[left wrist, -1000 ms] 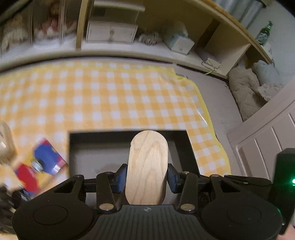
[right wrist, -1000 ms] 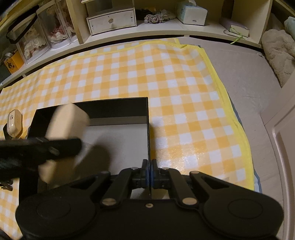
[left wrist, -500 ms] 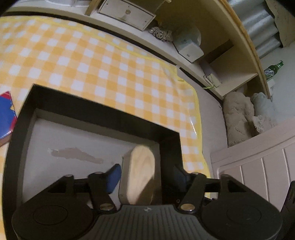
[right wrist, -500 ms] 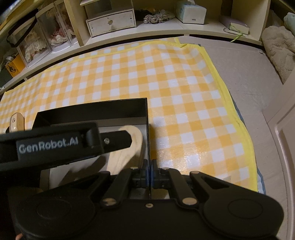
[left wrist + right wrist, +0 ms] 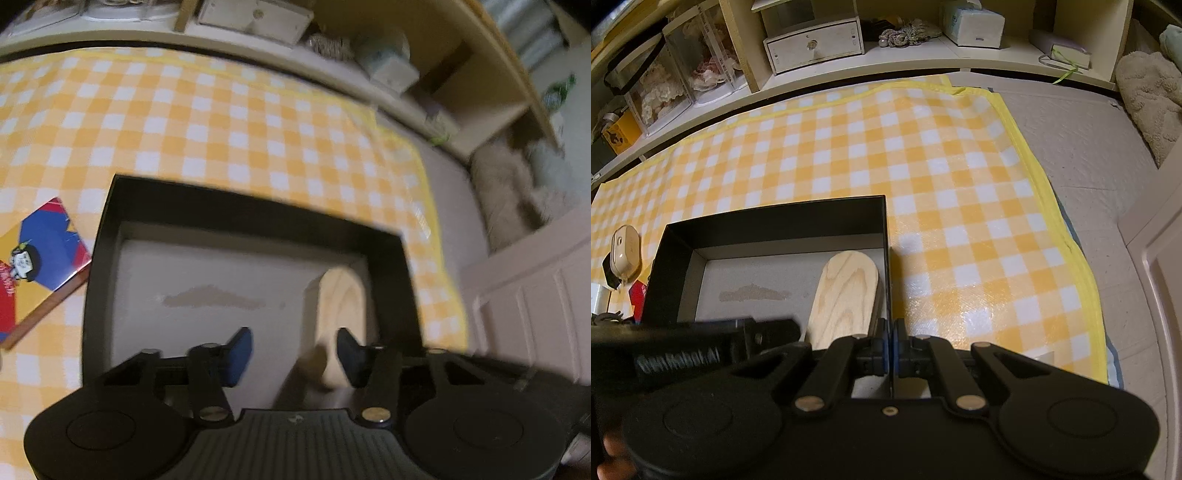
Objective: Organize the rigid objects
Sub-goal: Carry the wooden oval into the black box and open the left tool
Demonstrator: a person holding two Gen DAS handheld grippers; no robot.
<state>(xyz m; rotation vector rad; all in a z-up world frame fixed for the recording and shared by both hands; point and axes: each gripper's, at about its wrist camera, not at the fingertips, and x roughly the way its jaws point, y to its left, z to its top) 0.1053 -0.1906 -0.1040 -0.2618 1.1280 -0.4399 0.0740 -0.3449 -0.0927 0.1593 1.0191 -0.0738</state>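
A black box [image 5: 255,214] with a grey floor sits on the yellow checked mat [image 5: 923,155]. A rounded wooden board [image 5: 846,299] lies inside it against the right wall; it also shows in the left wrist view [image 5: 341,295]. My left gripper [image 5: 293,350] is open and empty above the box, just left of the board. My right gripper [image 5: 890,354] is shut on the box's right wall [image 5: 887,258] near the front corner.
A colourful flat packet [image 5: 37,266] lies on the mat left of the box. A beige case [image 5: 626,251] and a red item [image 5: 637,299] lie further left. Shelves with a drawer unit [image 5: 812,40] and tissue box [image 5: 973,22] line the back.
The left gripper carried the board down into the box, opened and let it go against the right wall, then drew back. The right gripper kept its hold on the wall.
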